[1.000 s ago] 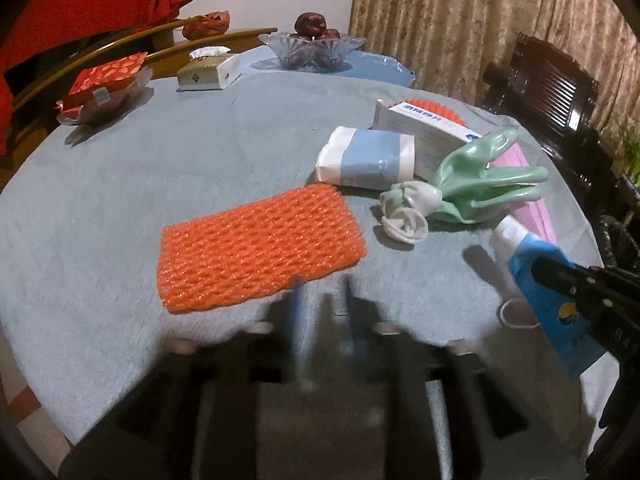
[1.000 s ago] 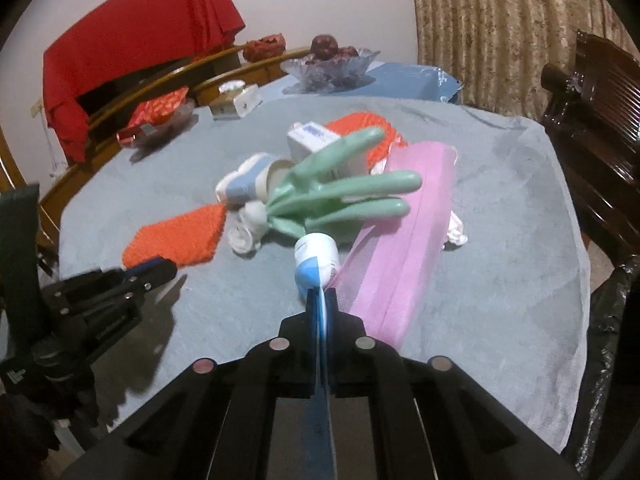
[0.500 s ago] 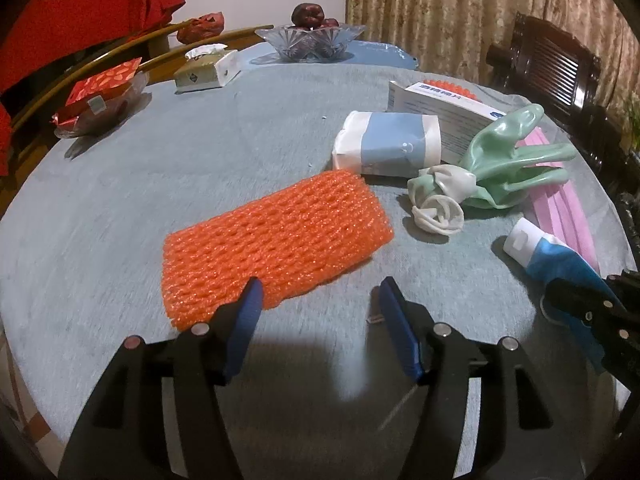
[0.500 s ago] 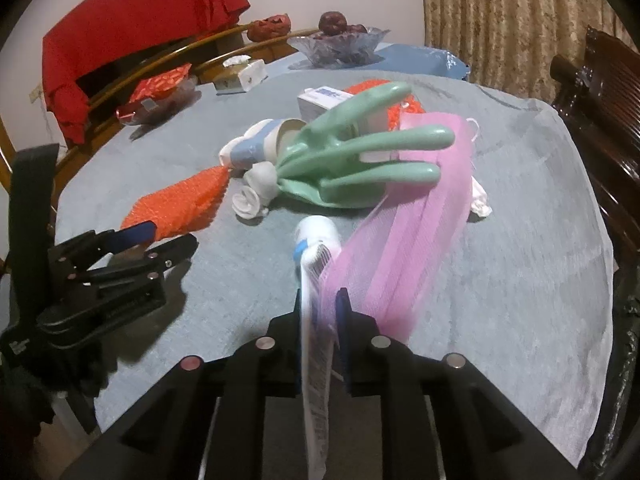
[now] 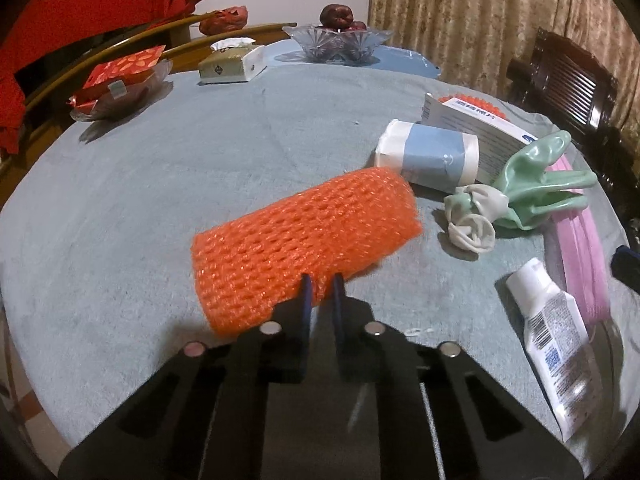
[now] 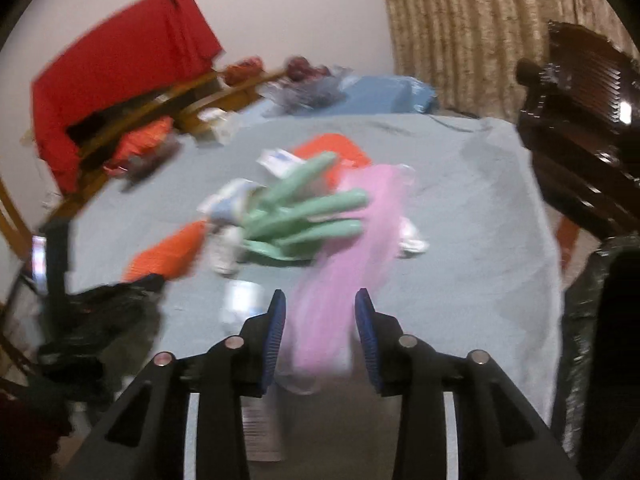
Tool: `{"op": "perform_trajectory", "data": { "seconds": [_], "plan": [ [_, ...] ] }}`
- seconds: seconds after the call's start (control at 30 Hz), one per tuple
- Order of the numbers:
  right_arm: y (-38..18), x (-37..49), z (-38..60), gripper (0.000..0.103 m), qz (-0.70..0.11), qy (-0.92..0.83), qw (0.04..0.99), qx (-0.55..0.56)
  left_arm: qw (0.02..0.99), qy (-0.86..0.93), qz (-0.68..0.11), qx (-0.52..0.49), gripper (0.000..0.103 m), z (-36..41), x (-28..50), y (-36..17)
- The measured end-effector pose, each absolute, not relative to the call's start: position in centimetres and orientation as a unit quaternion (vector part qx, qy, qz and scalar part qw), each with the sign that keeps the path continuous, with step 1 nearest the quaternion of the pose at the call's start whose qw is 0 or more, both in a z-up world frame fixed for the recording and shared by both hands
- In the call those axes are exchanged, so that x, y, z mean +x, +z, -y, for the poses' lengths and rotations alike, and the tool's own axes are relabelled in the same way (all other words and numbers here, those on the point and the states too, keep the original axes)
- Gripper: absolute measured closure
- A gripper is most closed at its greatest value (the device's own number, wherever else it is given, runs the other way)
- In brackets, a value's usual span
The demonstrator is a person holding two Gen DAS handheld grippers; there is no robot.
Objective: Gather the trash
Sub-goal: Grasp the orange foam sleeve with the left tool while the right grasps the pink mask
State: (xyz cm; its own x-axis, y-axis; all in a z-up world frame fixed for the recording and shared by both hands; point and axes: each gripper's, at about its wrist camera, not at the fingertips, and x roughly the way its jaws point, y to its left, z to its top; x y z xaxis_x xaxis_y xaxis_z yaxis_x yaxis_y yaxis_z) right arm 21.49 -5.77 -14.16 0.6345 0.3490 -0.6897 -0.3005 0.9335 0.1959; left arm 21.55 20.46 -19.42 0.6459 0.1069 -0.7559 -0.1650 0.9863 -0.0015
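Observation:
My left gripper (image 5: 320, 292) is shut on the near edge of an orange foam net (image 5: 296, 248) and lifts it off the table. A blue-and-white tube (image 5: 556, 344) lies flat at the right. A green glove (image 5: 536, 188), a blue-white packet (image 5: 432, 156), a white box (image 5: 476, 128) and a pink mask (image 5: 580, 248) lie beyond. My right gripper (image 6: 320, 320) is open above the pink mask (image 6: 344, 280). The right wrist view is blurred. The tube (image 6: 240, 304) shows below its left finger.
The round table has a grey-blue cloth (image 5: 160, 184). At the back stand a glass fruit bowl (image 5: 338, 40), a tissue box (image 5: 232, 62) and a tray of red packets (image 5: 120, 80). A dark wooden chair (image 6: 580, 128) and a black bag (image 6: 592, 320) are at the right.
My left gripper opened, moved forward and shut on the orange net, lifting it. My right gripper opened and let go of the tube, which now lies on the table.

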Motion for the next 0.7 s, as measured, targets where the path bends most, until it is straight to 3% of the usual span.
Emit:
{"op": "perform_trajectory", "data": {
  "seconds": [0.27, 0.33, 0.4, 0.43, 0.7],
  "plan": [
    [-17.0, 23.7, 5.2, 0.068, -0.423, 0.174, 0.889, 0.029, 0.911, 0.052, -0.404, -0.063, 0.102, -19.6, 21.4, -18.6],
    [-17.3, 23.8, 4.9, 0.076, -0.429, 0.182, 0.884, 0.025, 0.911, 0.044, -0.403, -0.068, 0.102, -19.2, 21.3, -18.3],
    [-17.2, 23.6, 5.3, 0.094, -0.428, 0.185, 0.884, 0.028, 0.912, 0.039, -0.403, -0.069, 0.102, -18.8, 21.1, -18.0],
    [-17.0, 23.4, 5.5, 0.099, -0.426, 0.189, 0.884, 0.034, 0.913, 0.036, -0.401, -0.070, 0.102, -18.5, 21.0, -17.7],
    [-13.7, 21.9, 8.1, 0.101, -0.390, 0.185, 0.901, 0.053, 0.918, 0.012, -0.388, -0.075, 0.102, -16.7, 19.7, -15.4]
  ]
}}
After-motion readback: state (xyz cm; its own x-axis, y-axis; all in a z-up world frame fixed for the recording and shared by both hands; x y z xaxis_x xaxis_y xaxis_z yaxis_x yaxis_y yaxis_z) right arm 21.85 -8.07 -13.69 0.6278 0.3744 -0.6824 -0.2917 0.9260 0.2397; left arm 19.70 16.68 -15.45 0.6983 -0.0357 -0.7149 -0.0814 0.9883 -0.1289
